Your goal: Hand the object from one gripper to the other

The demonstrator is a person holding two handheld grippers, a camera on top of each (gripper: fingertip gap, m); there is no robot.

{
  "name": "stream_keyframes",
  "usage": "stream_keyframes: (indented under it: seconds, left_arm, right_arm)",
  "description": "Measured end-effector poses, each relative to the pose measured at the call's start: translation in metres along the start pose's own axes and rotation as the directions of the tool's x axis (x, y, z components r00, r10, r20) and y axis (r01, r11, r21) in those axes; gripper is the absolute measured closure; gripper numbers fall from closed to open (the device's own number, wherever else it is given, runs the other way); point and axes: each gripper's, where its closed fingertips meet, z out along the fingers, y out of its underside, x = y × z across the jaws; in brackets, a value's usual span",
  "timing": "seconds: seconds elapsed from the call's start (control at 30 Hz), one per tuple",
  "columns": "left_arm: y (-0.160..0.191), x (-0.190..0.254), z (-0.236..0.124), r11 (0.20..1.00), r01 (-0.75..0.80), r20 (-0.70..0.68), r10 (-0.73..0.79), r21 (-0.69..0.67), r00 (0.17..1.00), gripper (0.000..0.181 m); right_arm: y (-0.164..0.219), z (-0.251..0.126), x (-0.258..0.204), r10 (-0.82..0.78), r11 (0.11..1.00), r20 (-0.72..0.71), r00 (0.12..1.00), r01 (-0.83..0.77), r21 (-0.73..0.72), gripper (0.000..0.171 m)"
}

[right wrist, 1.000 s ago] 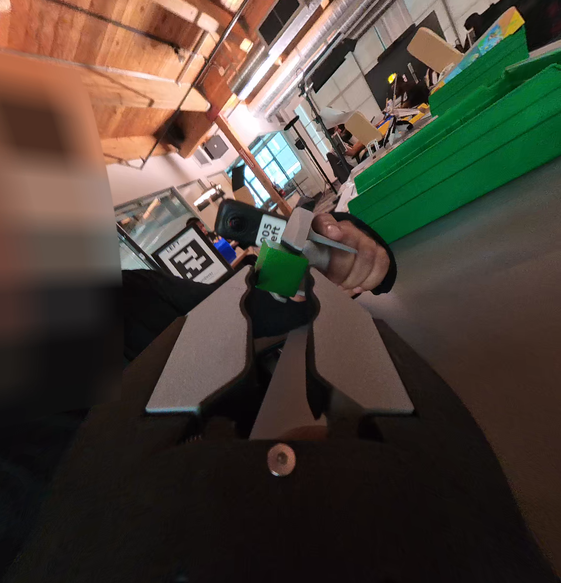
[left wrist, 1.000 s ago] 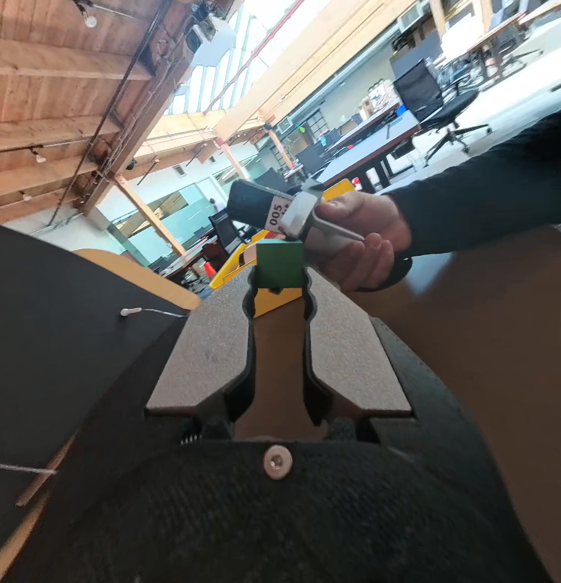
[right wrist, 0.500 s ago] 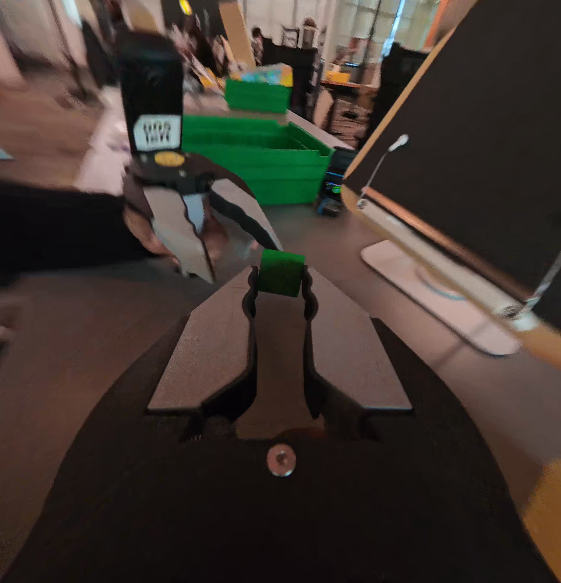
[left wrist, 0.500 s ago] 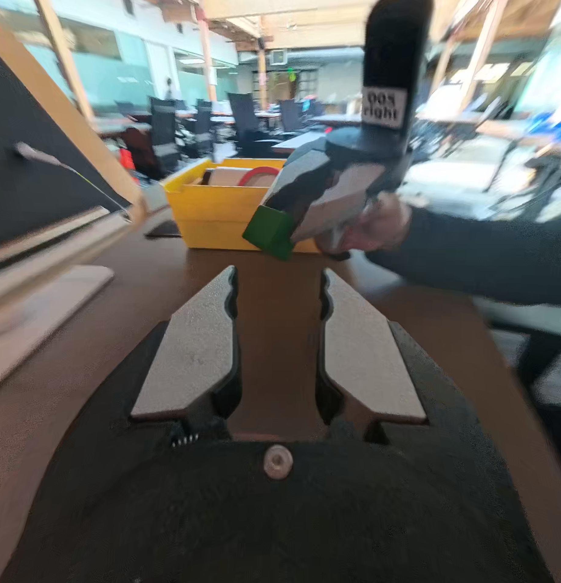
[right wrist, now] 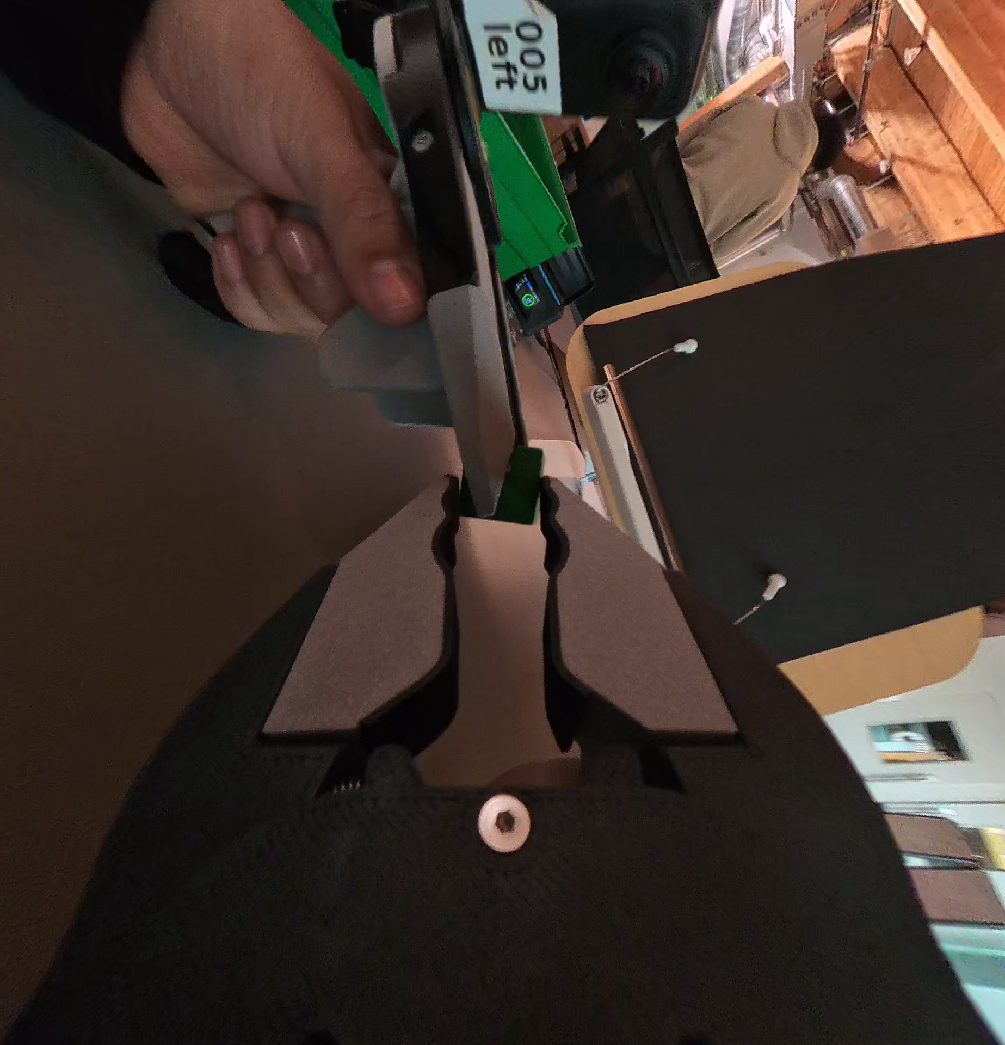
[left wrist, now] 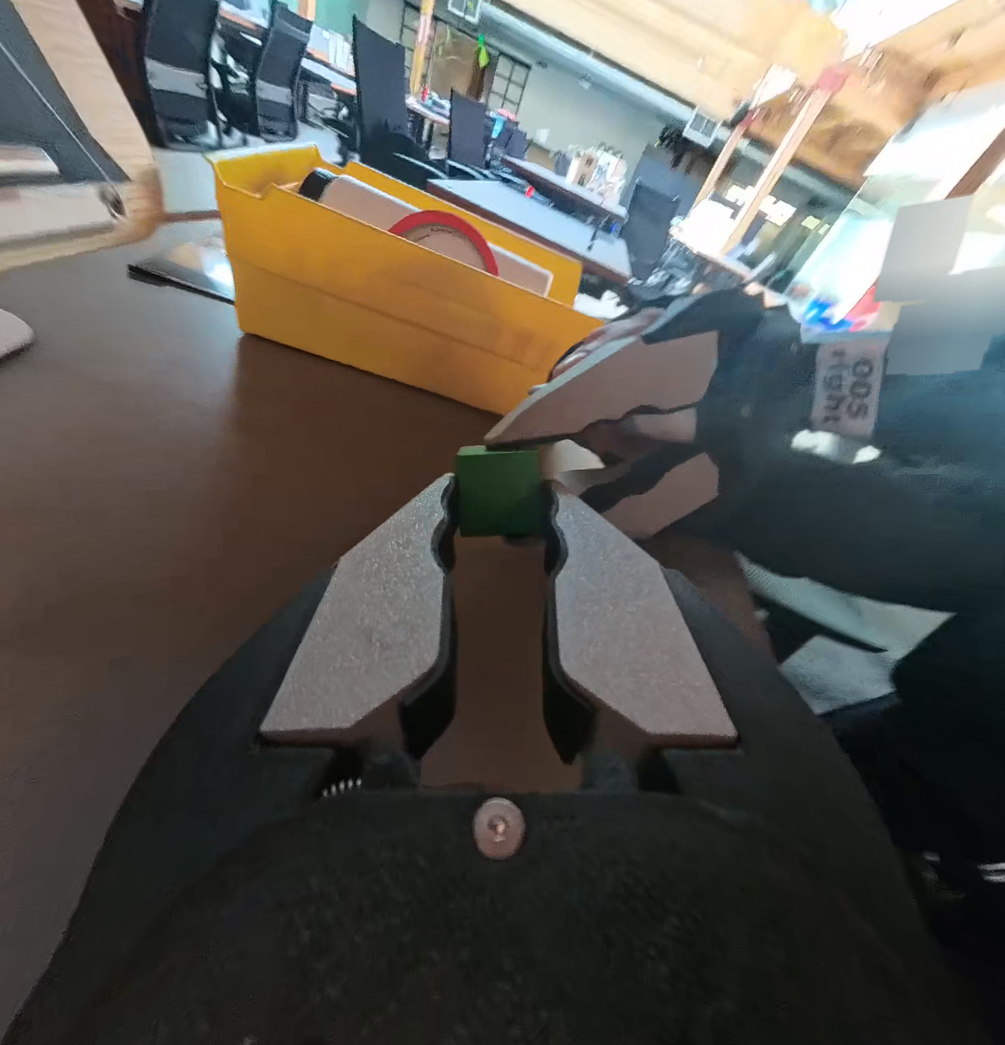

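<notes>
You have the green block (left wrist: 499, 500) pinched from two directions at once, and the next move turns on that crossing. In the left wrist view your left gripper (left wrist: 500, 512) is narrowed onto the block's side faces, with the block dead ahead at 12 o'clock at the fingertips. The right gripper reaches in from 3 o'clock, its upper finger lying flat on the block's top face. In the right wrist view the block fills the gap at the tips of your right gripper (right wrist: 500, 497), which is also closed on it. The left gripper comes down from 12 o'clock, held by your hand (right wrist: 262, 169), and one of its fingers hides part of the block.

The block looks roughly cubic, so it has no long axis to line up. Both tools sit equally close, each on its own pair of faces. The block hangs above the brown table (left wrist: 149, 452), with the yellow bin (left wrist: 375, 316) behind it at 11 o'clock.

Half a second ago only the right gripper held the block and the left stood open and apart. Now the left has closed on it, so releasing the right gripper looks like the step that remains.
</notes>
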Motion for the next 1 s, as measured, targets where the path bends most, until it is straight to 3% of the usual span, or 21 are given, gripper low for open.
stream_keyframes:
  seconds: [0.1, 0.17, 0.27, 0.37, 0.47, 0.63, 0.77, 0.87, 1.0]
  left_arm:
    - [-0.004, -0.011, -0.007, 0.981, -0.193, 0.126, 0.195, -0.025, 0.973, 0.155]
    - [-0.013, -0.009, -0.013, 0.94, -0.34, 0.18, 0.335, -0.003, 0.925, 0.155]
    - [-0.027, -0.008, -0.02, 0.854, -0.52, 0.29, 0.496, 0.007, 0.818, 0.155]
    - [-0.035, 0.014, -0.02, 0.703, -0.71, 0.312, 0.669, 0.029, 0.675, 0.156]
    - [-0.031, 0.027, -0.013, 0.58, -0.815, 0.326, 0.773, -0.013, 0.545, 0.156]
    - [-0.039, 0.048, -0.011, 0.526, -0.847, 0.336, 0.786, 0.079, 0.52, 0.156]
    - [-0.039, 0.045, -0.013, 0.557, -0.826, 0.327, 0.768, 0.085, 0.551, 0.156]
    - [-0.038, 0.045, -0.013, 0.528, -0.846, 0.328, 0.789, 0.073, 0.52, 0.156]
    - [-0.037, 0.044, -0.014, 0.472, -0.881, 0.346, 0.823, 0.026, 0.451, 0.155]
  right_arm:
    - [0.004, -0.003, 0.002, 0.186, 0.981, 0.087, 0.979, -0.189, 0.037, 0.15]
    - [0.006, -0.008, 0.008, 0.394, 0.91, 0.192, 0.899, -0.41, 0.052, 0.144]
    - [-0.006, -0.022, 0.015, 0.637, 0.686, 0.426, 0.642, -0.725, 0.067, 0.141]
    - [-0.018, -0.033, 0.028, 0.719, 0.418, 0.601, 0.349, -0.908, 0.027, 0.139]
    - [-0.026, -0.035, 0.028, 0.707, 0.284, 0.685, 0.179, -0.958, -0.043, 0.138]
    - [-0.047, -0.043, 0.015, 0.593, 0.18, 0.804, -0.033, -0.969, -0.172, 0.143]
    - [-0.048, -0.041, 0.016, 0.567, 0.124, 0.818, -0.094, -0.972, -0.198, 0.144]
    - [-0.047, -0.04, 0.015, 0.564, 0.118, 0.82, -0.096, -0.974, -0.195, 0.145]
    - [-0.049, -0.044, 0.02, 0.533, 0.063, 0.831, -0.161, -0.971, -0.229, 0.147]
